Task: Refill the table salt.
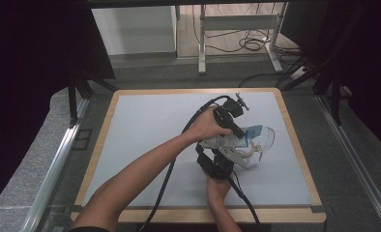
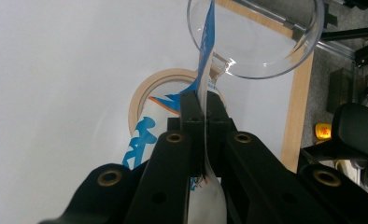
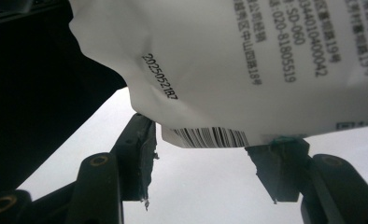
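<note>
Pouch (image 2: 205, 84), white with blue print, is held edge-on above a clear glass bowl (image 2: 266, 51), pinched in the left gripper (image 2: 204, 112). Right gripper (image 3: 198, 158) is spread wide under its barcoded corner (image 3: 205, 136). Pouring seems prepared; next, that corner must be gripped.

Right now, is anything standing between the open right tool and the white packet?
Nothing visible does. In the right gripper view, the white packet hangs between the right tool's spread jaws, while the left tool pinches its edge.
</note>
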